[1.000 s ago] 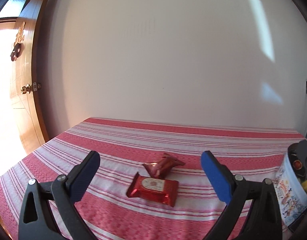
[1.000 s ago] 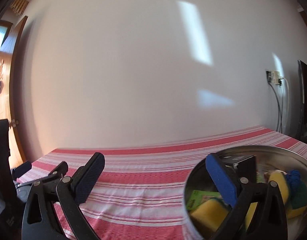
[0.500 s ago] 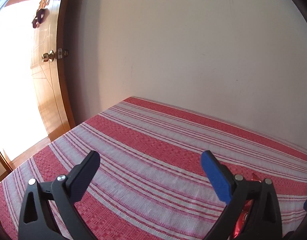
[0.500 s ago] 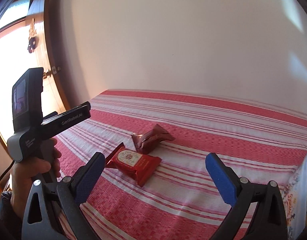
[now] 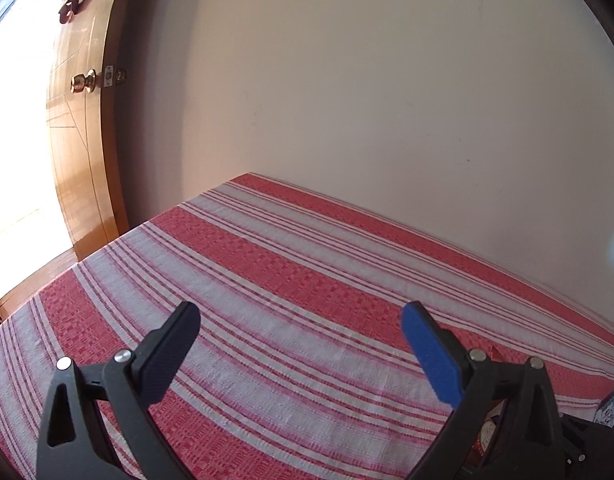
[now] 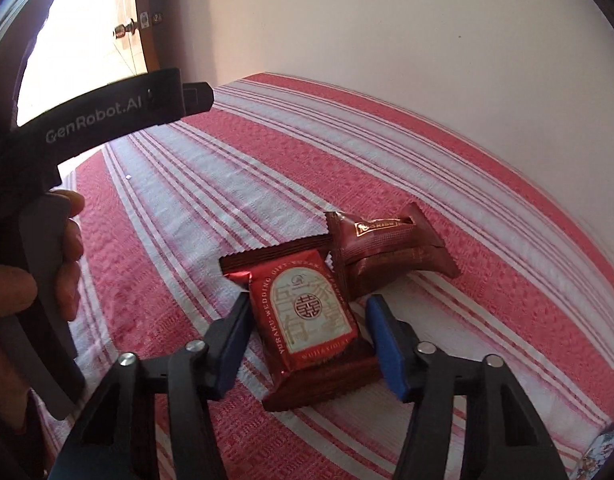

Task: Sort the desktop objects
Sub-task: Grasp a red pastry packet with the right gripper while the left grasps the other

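Red snack packet [image 6: 311, 316] between closing right gripper [image 6: 309, 330] jaws, seemingly touching one pad

Quick count: snack packets, two: bright red packet [image 6: 313, 312] with cream label, darker maroon packet [image 6: 387, 252] right behind, touching. Hand-held grippers, two: left hand-held gripper [image 5: 303, 352], right hand-held gripper [image 6: 309, 340]. One striped red-white cloth [image 6: 447, 184] over counter. One wooden door [image 5: 83, 128], one brass knob [image 5: 84, 81]. One hand [image 6: 31, 272] visible.
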A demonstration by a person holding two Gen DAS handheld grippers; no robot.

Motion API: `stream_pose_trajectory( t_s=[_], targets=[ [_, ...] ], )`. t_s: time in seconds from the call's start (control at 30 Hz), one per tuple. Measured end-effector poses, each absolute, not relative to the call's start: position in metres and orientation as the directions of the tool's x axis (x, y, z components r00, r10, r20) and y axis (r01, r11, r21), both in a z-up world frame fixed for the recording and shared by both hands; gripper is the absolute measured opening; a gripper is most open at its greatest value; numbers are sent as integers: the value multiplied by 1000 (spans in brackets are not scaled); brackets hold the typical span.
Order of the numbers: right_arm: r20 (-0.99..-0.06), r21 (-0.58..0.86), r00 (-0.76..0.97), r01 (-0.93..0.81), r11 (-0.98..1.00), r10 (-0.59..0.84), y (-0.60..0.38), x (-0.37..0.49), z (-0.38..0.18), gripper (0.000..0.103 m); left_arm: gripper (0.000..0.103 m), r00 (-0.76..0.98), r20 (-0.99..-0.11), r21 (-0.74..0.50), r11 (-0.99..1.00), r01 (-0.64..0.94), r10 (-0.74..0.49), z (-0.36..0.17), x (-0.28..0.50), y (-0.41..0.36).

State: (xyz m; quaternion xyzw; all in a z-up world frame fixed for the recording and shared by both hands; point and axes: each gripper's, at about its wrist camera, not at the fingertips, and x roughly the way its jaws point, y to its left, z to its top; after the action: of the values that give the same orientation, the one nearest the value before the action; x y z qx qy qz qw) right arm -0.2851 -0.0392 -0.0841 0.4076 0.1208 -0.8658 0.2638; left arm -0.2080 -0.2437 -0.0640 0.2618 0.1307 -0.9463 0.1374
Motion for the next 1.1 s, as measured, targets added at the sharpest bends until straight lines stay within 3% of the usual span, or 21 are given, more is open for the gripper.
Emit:
stream_pose_trajectory(
  t_s=[0.03, 0.2, 0.37, 0.5, 0.63, 0.83, 1.1],
  targets=[
    [-768, 8, -532, 549, -836, -357, -37, -285, -84, 43, 102, -827, -529, -175, -930, 324, -189, -64, -208, -243],
    [-735, 79, -547, 516, -853, -400, -12, -277, -77, 43, 102, -852, -501, -165, -950, 265, -150, -59, -205, -235],
    [-588, 149, -687, 428, -892, -427, 46, -250, -38, 43, 102, -887, -459, -124, -985, 121, -51, -53, -202, -207],
    [-486, 82, -822, 294, -952, -296, 77, -236, -19, 43, 102, -865, -495, -117, -993, -28, 82, -56, -210, -173],
    [-474, 95, -836, 265, -960, -277, 90, -237, -19, 43, 102, -809, -577, 5, -990, -144, 115, -63, -230, -126],
    [-493, 146, -823, 240, -960, -281, 104, -246, -24, 43, 86, -727, -674, 85, -964, -252, 131, -78, -259, -82],
    [-509, 170, -815, 220, -961, -276, 106, -251, -27, 43, 51, -611, -777, 52, -954, -296, 147, -96, -284, -67]
  ],
)
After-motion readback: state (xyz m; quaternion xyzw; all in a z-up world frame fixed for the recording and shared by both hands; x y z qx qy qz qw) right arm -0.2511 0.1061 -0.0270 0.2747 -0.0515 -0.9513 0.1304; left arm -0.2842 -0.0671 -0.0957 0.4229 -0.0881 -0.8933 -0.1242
